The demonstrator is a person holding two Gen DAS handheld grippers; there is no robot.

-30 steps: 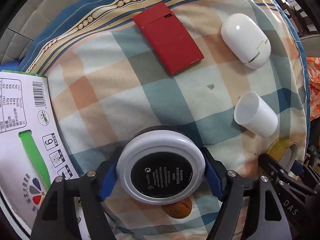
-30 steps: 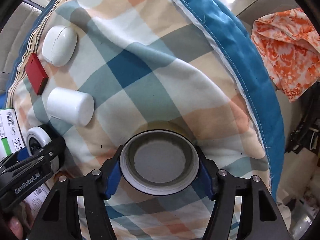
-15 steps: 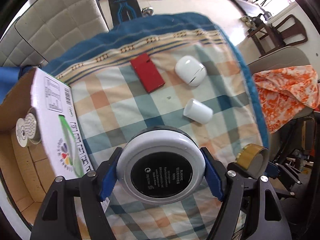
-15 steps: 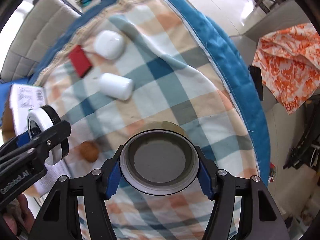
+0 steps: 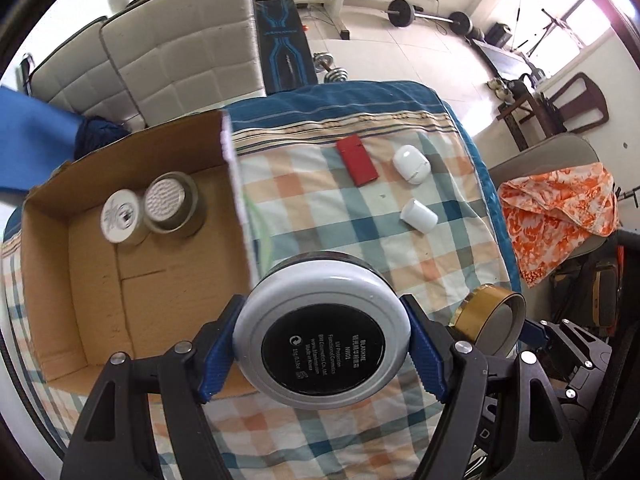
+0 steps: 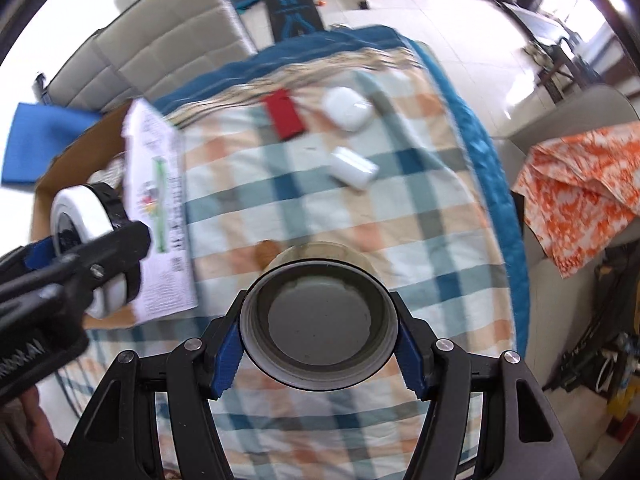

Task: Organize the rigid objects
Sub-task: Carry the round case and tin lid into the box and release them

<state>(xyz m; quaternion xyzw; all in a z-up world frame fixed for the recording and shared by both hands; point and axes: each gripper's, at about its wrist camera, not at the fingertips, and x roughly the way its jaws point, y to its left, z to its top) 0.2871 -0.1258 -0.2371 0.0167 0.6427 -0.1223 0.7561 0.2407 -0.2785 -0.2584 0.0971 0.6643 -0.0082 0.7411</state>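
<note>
My left gripper (image 5: 322, 354) is shut on a round white compact with a black label (image 5: 322, 332), held high over the right wall of the open cardboard box (image 5: 96, 264). My right gripper (image 6: 319, 338) is shut on a roll of tape (image 6: 319, 320); it shows gold-sided in the left wrist view (image 5: 490, 316). On the checked cloth lie a red flat case (image 5: 357, 156), a white oval case (image 5: 411, 164) and a white cylinder (image 5: 419, 215). A brown nut (image 6: 266, 252) lies near the box.
The box holds a white round lid (image 5: 120, 216) and a metal tin (image 5: 172, 204). An orange patterned cloth (image 5: 560, 216) drapes a chair to the right. A padded grey sofa (image 5: 160, 60) stands behind the table, with gym weights (image 5: 428, 16) on the floor.
Both grippers have risen well above the table with their objects still held. The left one has shifted toward the box, whose inside now shows.
</note>
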